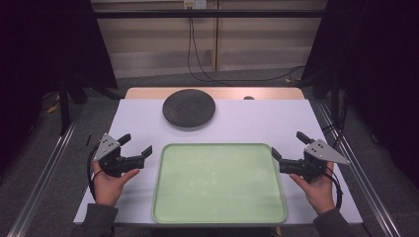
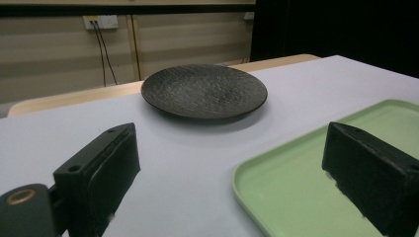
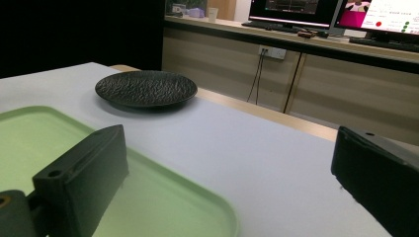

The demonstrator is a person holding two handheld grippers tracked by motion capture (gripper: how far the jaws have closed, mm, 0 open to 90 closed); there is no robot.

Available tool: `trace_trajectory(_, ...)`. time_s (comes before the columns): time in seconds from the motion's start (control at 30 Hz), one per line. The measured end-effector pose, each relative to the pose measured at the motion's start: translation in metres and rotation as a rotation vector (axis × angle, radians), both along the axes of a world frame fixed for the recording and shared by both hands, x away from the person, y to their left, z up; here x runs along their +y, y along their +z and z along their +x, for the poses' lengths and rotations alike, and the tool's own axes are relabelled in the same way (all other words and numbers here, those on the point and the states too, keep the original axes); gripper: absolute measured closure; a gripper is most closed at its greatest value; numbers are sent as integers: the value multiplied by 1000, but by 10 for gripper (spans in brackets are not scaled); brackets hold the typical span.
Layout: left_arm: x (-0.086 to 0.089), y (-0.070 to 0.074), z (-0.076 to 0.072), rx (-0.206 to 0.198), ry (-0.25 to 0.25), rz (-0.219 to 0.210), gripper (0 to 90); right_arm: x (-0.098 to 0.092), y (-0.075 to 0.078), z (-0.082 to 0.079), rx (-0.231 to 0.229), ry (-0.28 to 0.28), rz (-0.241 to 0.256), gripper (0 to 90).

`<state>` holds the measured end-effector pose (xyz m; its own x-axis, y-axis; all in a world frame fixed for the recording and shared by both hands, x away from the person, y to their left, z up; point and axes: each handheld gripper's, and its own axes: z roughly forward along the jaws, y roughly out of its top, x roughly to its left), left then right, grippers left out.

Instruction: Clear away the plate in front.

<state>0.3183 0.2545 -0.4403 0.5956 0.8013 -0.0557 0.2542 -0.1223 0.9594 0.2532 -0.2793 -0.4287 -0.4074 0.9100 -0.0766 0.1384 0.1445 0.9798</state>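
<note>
Tray (image 1: pixel 219 183) at the table's (image 1: pixel 257 121) near edge, plate (image 1: pixel 189 108) behind it (slightly left), apart.

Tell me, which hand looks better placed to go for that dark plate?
Left, probably. The black plate lies left of centre, closer to the left gripper than the right gripper. Both are open.

I'm working in what looks like a lab: beyond my right fingers (image 3: pixel 79 182) a long counter (image 3: pixel 296 42) carries lit monitors (image 3: pixel 296 11), black curtains (image 1: pixel 375 74) flank the white table (image 1: pixel 257 123), and wall sockets (image 2: pixel 101 21) with hanging cables sit past my left fingers (image 2: pixel 99 173).
</note>
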Motion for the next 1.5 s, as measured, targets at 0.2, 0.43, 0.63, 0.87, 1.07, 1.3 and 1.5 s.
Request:
trace_trajectory(0.2, -9, -4, 11, 52, 15, -65, 72, -1, 2, -3, -9, -4, -2, 6)
trace_trajectory(0.43, -19, -4, 40, 92, 59, -147, 72, 1, 1, -3, 5, 15, -1, 7)
trace_trajectory(0.63, -25, -13, 78, 131, 118, -174, 80, 0, 1, -3, 1, 31, -5, 10)
trace_trajectory(0.87, -32, -18, 123, 186, 201, -212, 99, -4, 0, -1, 10, 18, 17, 11)
trace_trajectory(1.07, -39, -29, 148, 243, 262, -283, 141, -4, 0, -1, 13, 19, 27, 15)
trace_trajectory(1.3, -45, -45, 165, 307, 331, -318, 245, -4, 1, 0, 9, 40, 35, 20)
trace_trajectory(1.5, -54, -49, 177, 368, 351, -388, 292, -5, 1, 2, 6, 42, 56, 23)
